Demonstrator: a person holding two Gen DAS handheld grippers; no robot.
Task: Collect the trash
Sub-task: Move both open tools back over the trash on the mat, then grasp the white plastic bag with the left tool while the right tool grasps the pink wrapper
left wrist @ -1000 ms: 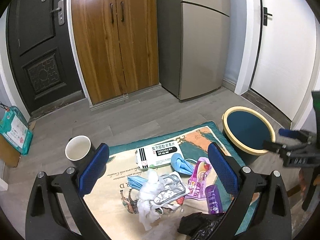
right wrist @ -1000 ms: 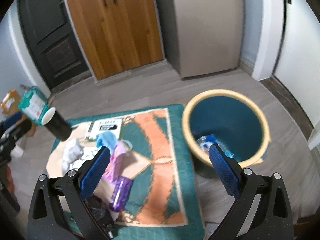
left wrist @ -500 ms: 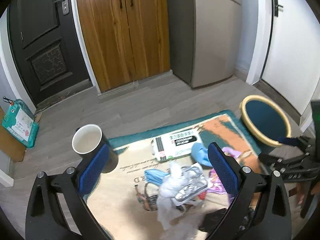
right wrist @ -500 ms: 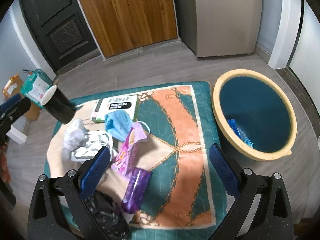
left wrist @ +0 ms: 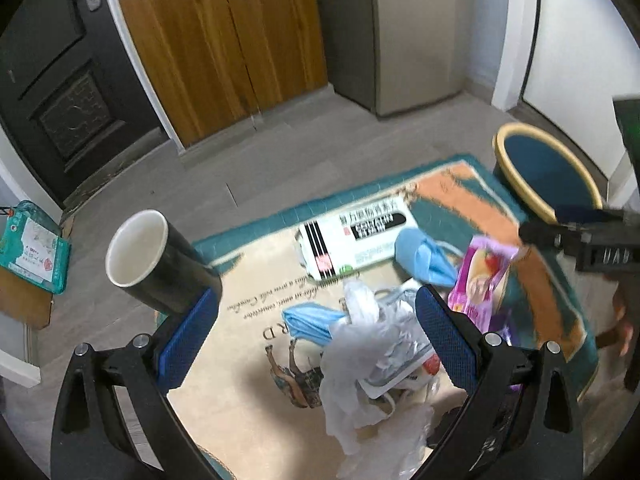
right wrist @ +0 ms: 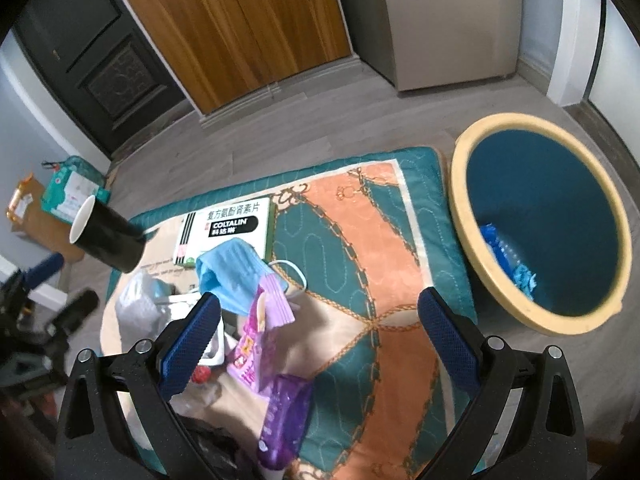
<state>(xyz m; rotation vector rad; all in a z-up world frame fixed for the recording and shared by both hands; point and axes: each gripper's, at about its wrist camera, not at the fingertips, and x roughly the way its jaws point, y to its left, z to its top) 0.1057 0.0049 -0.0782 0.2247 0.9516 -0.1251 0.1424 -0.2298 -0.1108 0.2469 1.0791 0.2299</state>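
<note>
Both claws hung agape and empty — the right gripper [right wrist: 318,340] over the pink wrapper [right wrist: 256,340], the left gripper [left wrist: 316,336] above crumpled white plastic [left wrist: 352,364]. Next pick, I'd say — then across to the bin [right wrist: 460,184].

Trash, loose on a patterned rug: white medicine box [right wrist: 226,232], flat, printed COLTALIN, at the rug's far edge; blue face mask [right wrist: 236,276], crumpled, overlapping the box's near corner; pink snack wrapper [right wrist: 260,340], partly raised; purple packet [right wrist: 286,420], flat, just beyond it; crumpled white plastic and tissue [left wrist: 360,372] over a second blue mask [left wrist: 308,322]. Bin [right wrist: 472,216], dark blue with yellow rim, upright beside the rug, holding blue scraps [right wrist: 508,256].
</note>
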